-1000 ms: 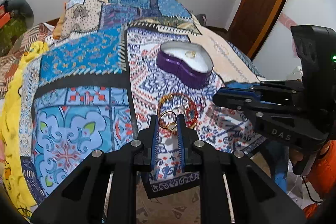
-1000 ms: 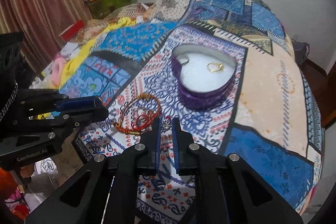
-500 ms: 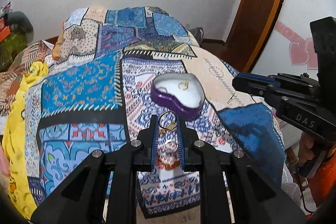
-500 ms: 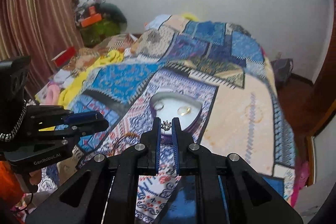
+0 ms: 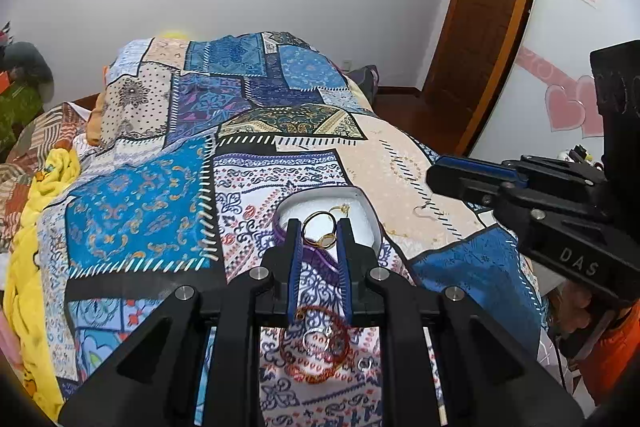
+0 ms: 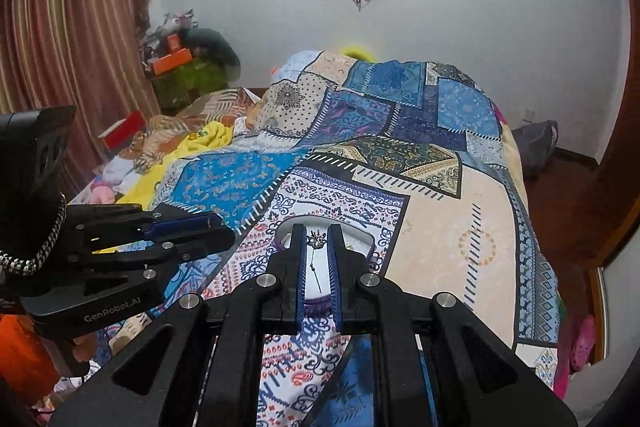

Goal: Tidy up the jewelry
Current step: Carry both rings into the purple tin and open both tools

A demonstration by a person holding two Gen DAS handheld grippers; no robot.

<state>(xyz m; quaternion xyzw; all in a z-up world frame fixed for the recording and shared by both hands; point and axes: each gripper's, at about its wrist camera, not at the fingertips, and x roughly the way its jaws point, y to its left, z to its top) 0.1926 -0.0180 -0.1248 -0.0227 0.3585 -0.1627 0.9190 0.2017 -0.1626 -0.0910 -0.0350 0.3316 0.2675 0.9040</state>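
Note:
My left gripper [image 5: 319,233] is shut on a gold ring [image 5: 319,233] and holds it just above the purple heart-shaped box [image 5: 370,217] with a white lining, where another gold piece [image 5: 342,207] lies. My right gripper [image 6: 316,238] is shut on a small silver star-shaped earring [image 6: 316,239] above the same box [image 6: 362,241]. Red and gold bangles [image 5: 314,345] and a silver ring [image 5: 365,363] lie on the bedspread below the left gripper. A small hook earring [image 5: 424,211] lies right of the box.
The patchwork bedspread [image 5: 160,187] covers the bed. A yellow blanket [image 5: 24,267] lies on its left side. A wooden door [image 5: 480,27] stands at the right. Each gripper shows in the other's view, the right one [image 5: 448,173] and the left one [image 6: 216,223].
Both grippers have risen from the bedspread with their pieces and moved forward to the heart box. The bangles now lie behind the left gripper's fingertips.

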